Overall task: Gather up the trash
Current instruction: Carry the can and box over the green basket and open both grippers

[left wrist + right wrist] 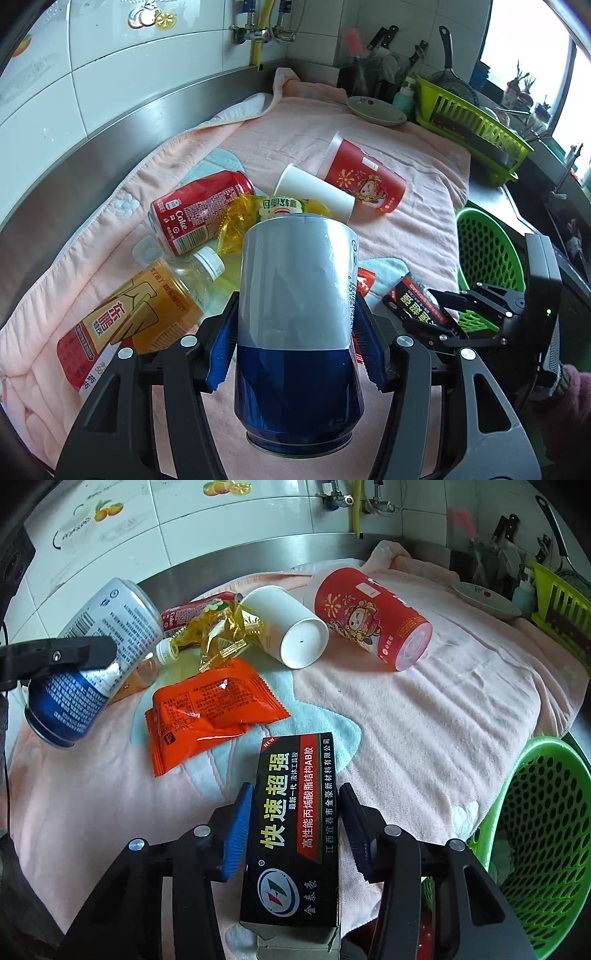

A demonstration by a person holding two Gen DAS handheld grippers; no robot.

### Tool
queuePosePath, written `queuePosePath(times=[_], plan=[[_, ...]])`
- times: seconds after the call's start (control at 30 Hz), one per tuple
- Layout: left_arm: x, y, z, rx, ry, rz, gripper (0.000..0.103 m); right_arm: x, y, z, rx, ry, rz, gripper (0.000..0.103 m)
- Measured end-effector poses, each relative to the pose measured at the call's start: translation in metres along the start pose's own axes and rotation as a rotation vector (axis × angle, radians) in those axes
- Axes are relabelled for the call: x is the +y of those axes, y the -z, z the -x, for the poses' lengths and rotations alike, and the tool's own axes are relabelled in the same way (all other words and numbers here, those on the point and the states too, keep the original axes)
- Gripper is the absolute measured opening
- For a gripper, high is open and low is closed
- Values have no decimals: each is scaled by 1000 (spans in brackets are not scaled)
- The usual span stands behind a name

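My left gripper point(297, 343) is shut on a blue and silver can point(299, 295), held tilted above the pink towel point(406, 229); the right wrist view shows that can point(99, 646) at the left. My right gripper point(295, 830) has its blue pads against the sides of a black glue box point(291, 812), low over the towel's front edge. Loose on the towel lie a red Coke can point(199, 218), a yellow wrapper point(251, 218), a tea bottle point(147, 306), a white paper cup point(291, 627), a red printed cup point(373, 620) and an orange wrapper point(207, 712).
A green perforated basket point(546, 830) stands at the right, just off the towel. Behind it are a green dish rack point(476, 122), a plate point(376, 109) and a knife holder. A steel backsplash and tiled wall close the far side.
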State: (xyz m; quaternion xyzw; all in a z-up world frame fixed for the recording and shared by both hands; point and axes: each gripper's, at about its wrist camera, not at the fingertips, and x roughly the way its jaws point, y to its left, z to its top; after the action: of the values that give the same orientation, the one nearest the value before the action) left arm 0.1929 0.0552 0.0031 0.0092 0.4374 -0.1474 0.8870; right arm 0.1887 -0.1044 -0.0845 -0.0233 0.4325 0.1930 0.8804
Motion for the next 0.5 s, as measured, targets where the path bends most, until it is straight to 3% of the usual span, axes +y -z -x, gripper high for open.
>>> queuePosePath(times=[0.23,0.5], plan=[[-25,-1,3,-6,35,-23,57,-15,8,38,-87,4,-37,46],[-84,-8,-4,-10,109,-74,57,-74,27,91,-182,124,-115,46]])
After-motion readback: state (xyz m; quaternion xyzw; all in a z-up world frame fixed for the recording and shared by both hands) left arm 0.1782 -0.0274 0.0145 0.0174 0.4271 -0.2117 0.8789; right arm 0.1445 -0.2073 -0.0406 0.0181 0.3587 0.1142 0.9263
